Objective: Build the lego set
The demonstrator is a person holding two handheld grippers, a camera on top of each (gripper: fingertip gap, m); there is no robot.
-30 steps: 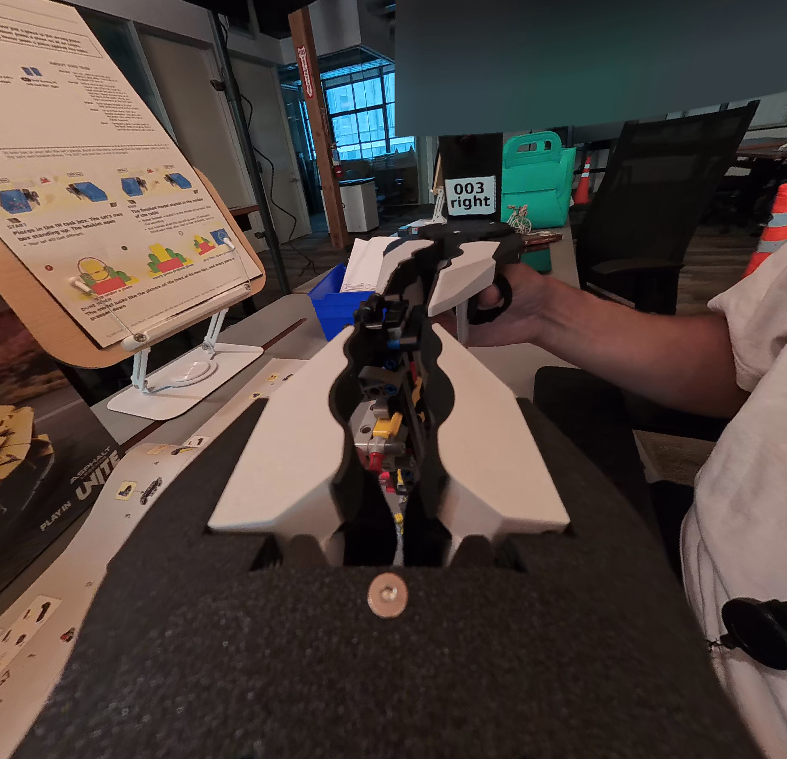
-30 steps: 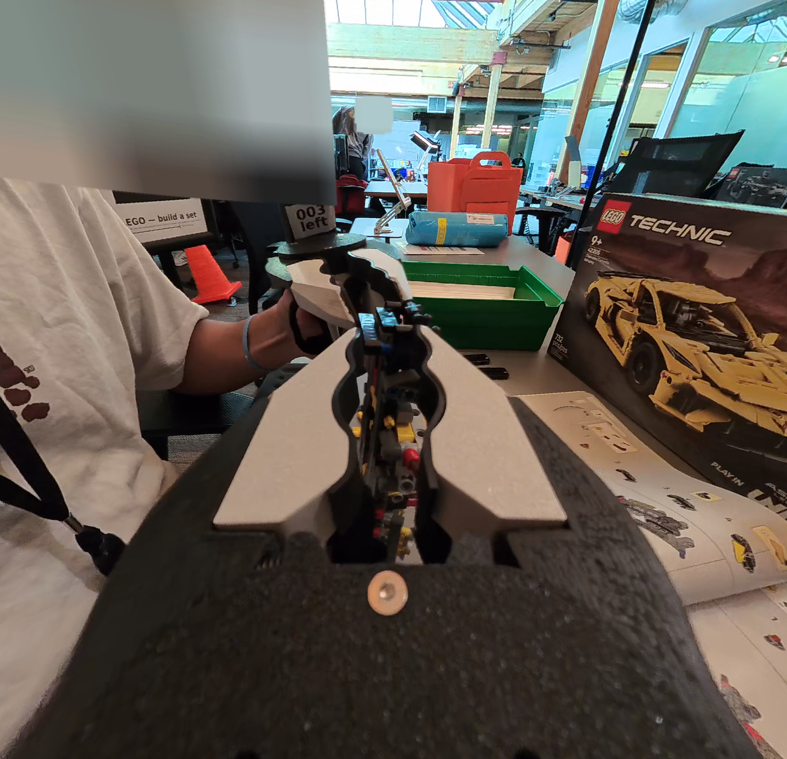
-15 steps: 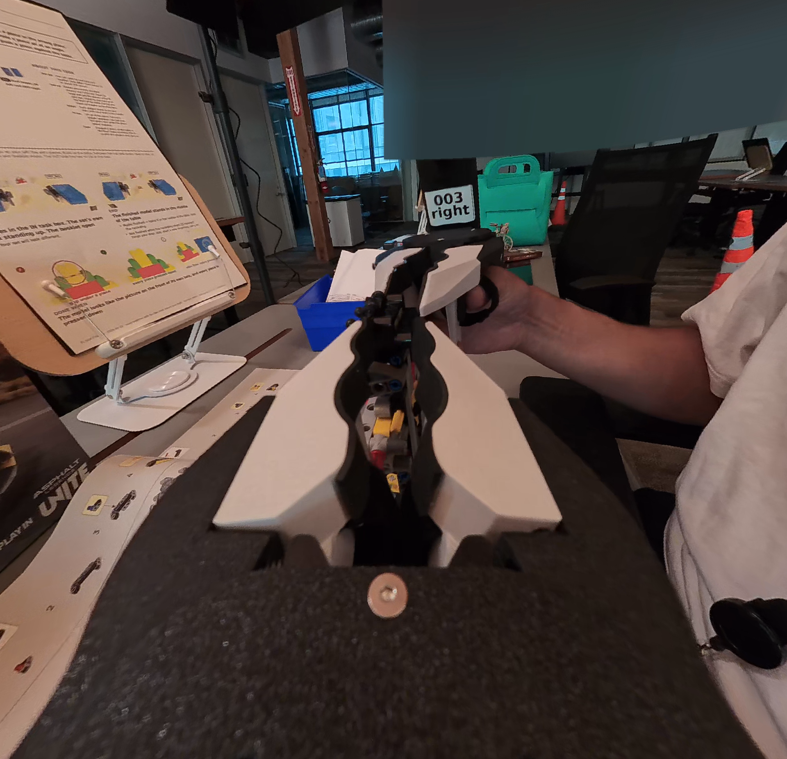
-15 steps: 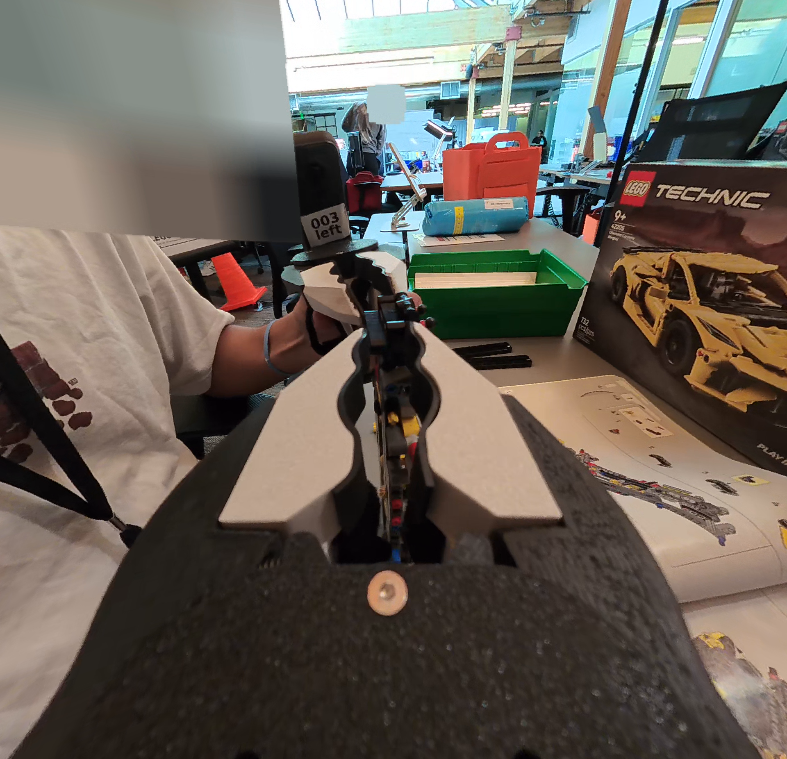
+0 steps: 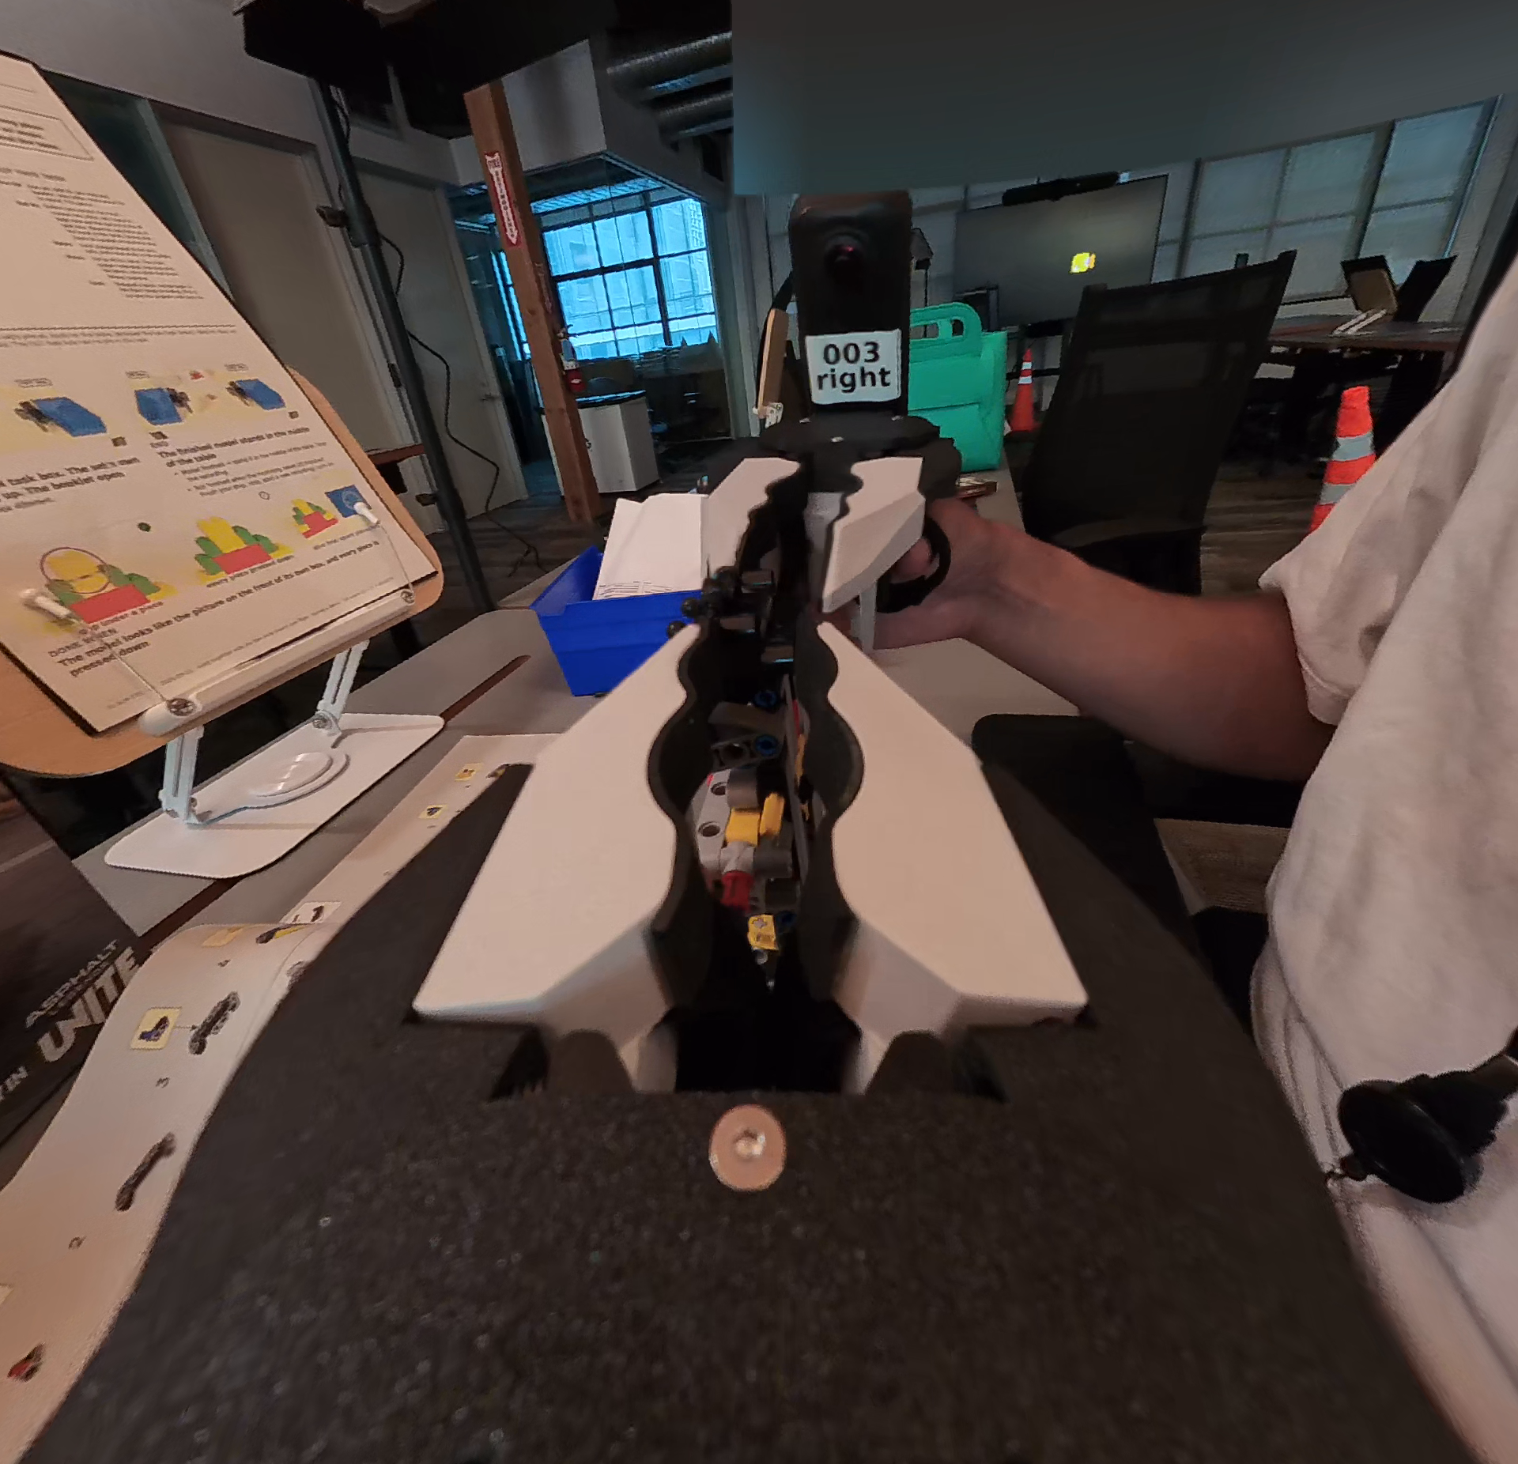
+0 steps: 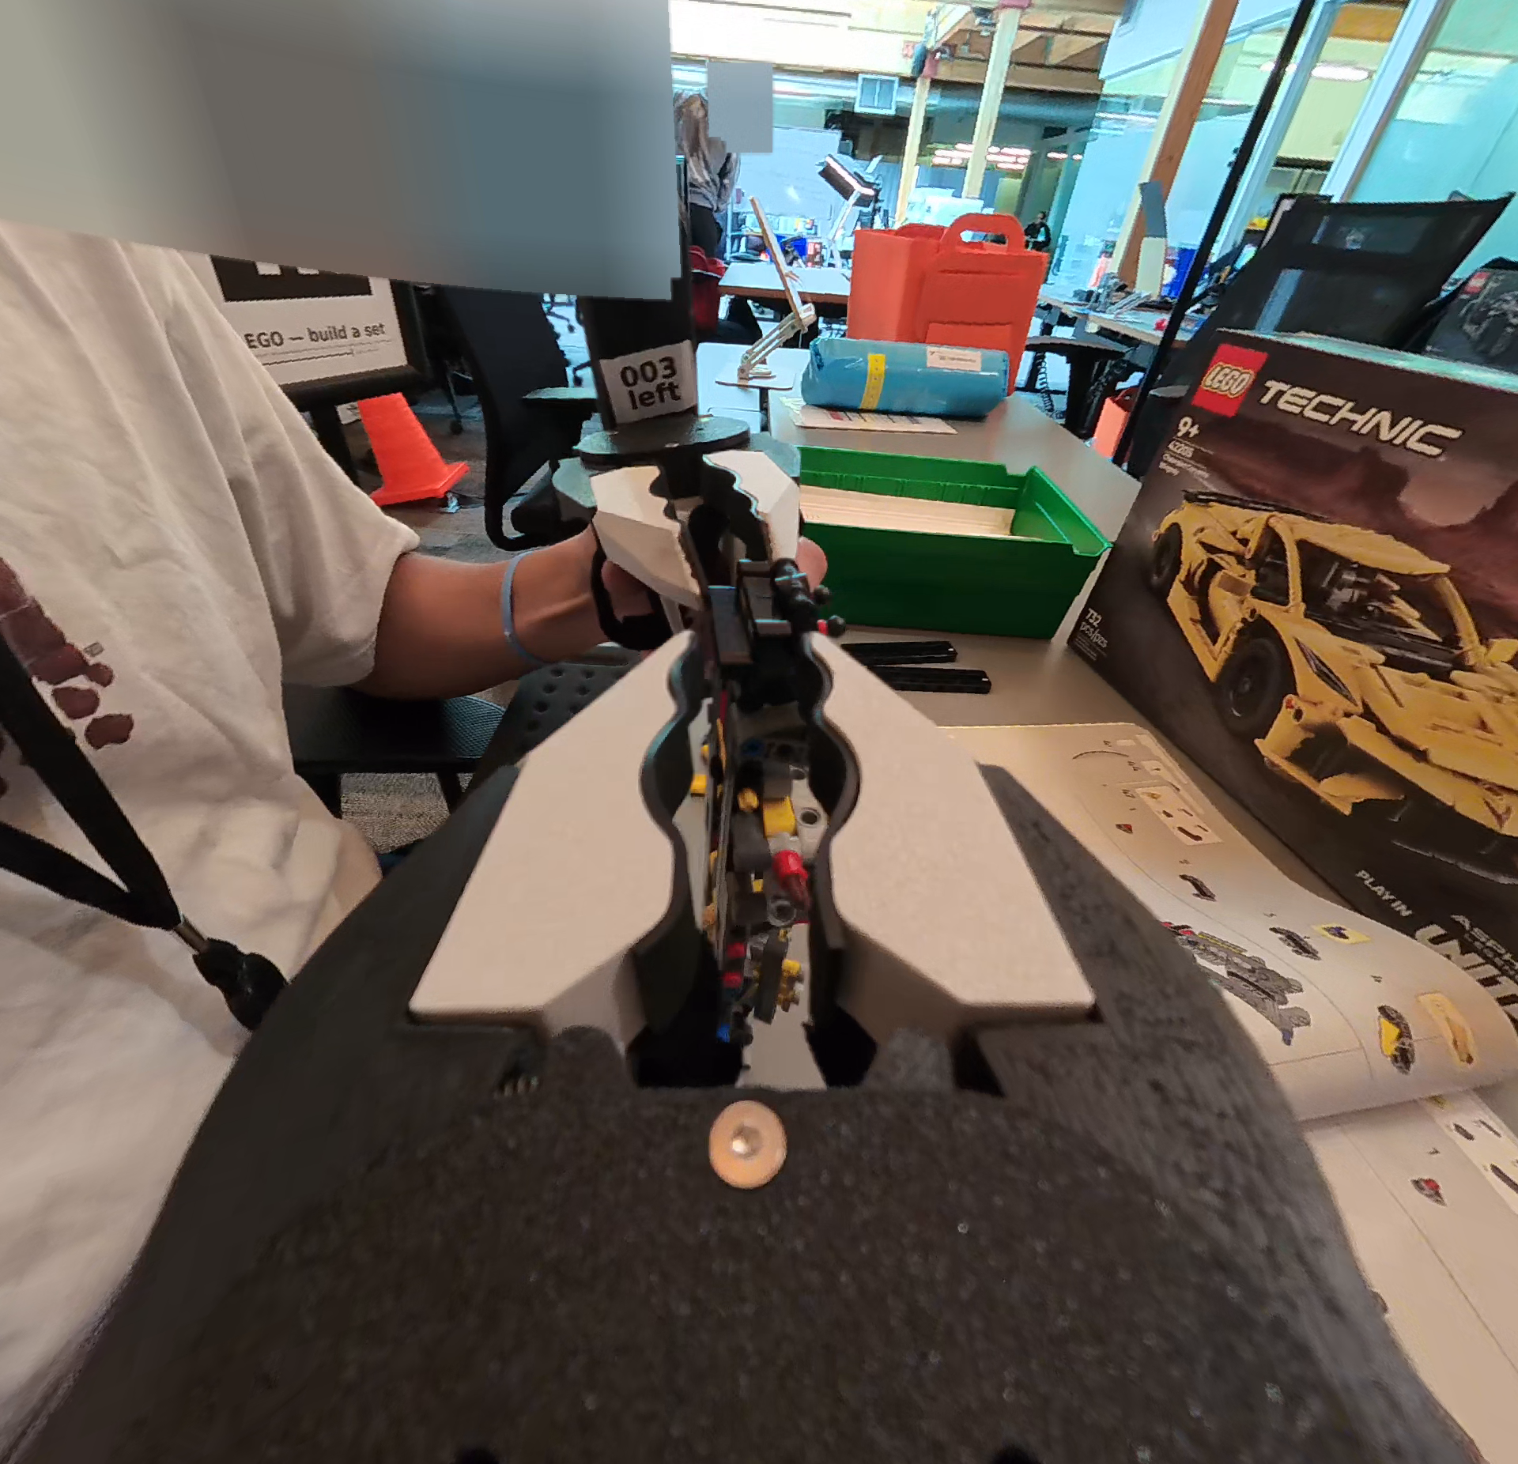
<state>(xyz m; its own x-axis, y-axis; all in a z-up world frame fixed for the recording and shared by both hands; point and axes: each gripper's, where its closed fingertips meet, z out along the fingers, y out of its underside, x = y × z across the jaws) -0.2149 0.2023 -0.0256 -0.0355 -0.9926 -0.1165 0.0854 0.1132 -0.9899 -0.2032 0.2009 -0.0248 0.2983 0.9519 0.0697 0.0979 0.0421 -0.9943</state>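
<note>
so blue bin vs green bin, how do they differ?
The blue bin shows in the left wrist view, the green bin in the right wrist view. The blue bin holds white paper standing up above its rim; the green bin holds white sheets lying flat below its rim. The green bin looks wider and shallower. Both are open plastic bins on the grey table.

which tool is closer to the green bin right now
The left tool: in the right wrist view it sits just beside the green bin. The right tool faces the bin from farther back, gripping the same lego piece.
</note>
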